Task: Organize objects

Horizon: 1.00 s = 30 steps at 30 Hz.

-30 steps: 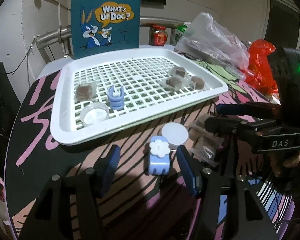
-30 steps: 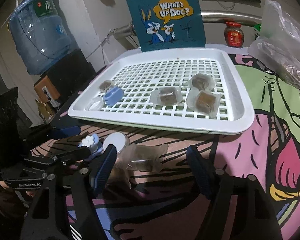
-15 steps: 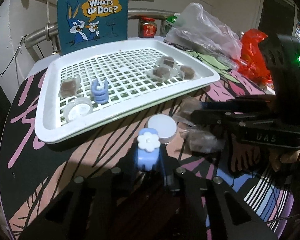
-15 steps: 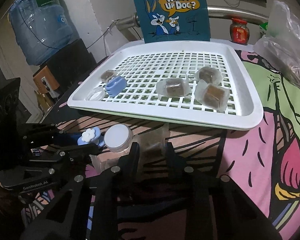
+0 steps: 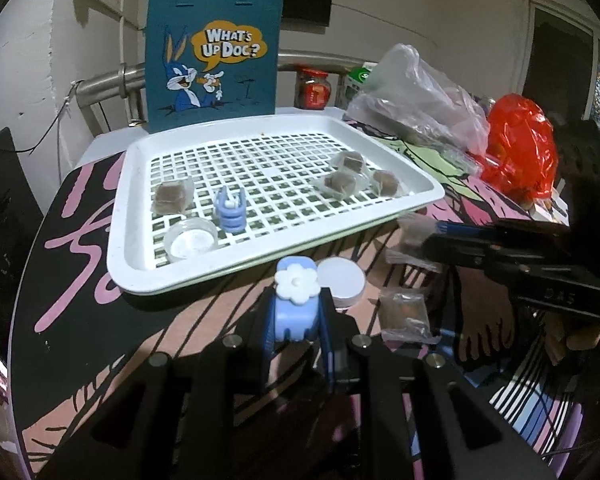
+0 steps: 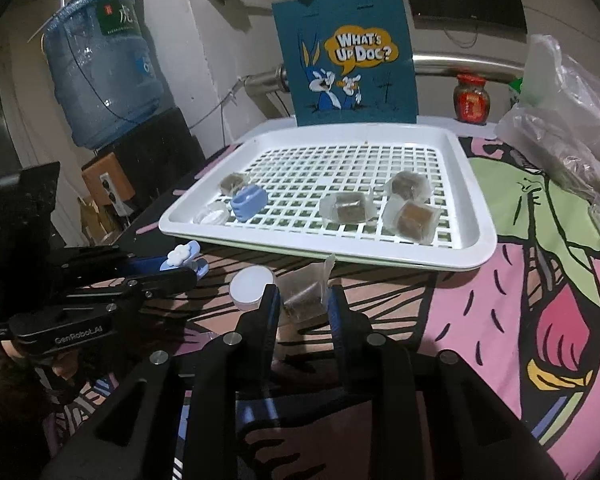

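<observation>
My left gripper is shut on a blue hair clip with a white flower and holds it above the table, in front of the white slotted tray. My right gripper is shut on a clear-wrapped brown snack packet, lifted just before the tray's front rim. The tray holds a second blue clip, a clear round lid and several wrapped snacks. A white round cap and another packet lie on the table. The left gripper and clip also show in the right wrist view.
A blue "What's Up Doc?" bag stands behind the tray. Clear plastic bags and a red bag lie at the right, a red jar at the back. A water bottle stands left of the table.
Both grippers closed from open: the left on the flower clip, the right on the snack packet. Both have since lifted their objects off the table towards the tray.
</observation>
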### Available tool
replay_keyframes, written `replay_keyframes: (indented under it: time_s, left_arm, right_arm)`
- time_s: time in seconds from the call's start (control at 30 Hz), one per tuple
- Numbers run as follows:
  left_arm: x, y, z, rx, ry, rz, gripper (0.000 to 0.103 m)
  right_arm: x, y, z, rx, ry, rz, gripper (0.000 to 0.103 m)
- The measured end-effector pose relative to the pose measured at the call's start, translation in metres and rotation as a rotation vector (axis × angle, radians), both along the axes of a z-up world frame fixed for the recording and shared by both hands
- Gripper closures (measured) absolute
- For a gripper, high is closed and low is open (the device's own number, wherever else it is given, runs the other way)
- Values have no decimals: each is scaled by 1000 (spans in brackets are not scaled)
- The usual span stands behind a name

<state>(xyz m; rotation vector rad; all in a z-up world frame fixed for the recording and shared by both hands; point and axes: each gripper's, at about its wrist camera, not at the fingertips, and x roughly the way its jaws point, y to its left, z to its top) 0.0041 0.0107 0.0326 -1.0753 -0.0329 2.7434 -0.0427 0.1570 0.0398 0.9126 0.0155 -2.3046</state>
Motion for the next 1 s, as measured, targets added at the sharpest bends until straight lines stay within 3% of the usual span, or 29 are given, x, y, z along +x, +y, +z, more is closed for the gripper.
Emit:
replay_keyframes:
  time_s: [1.0]
  left_arm:
    - [2, -3, 1, 9, 10, 6, 84]
  right_arm:
    - [3, 2, 1, -15, 6, 6, 79]
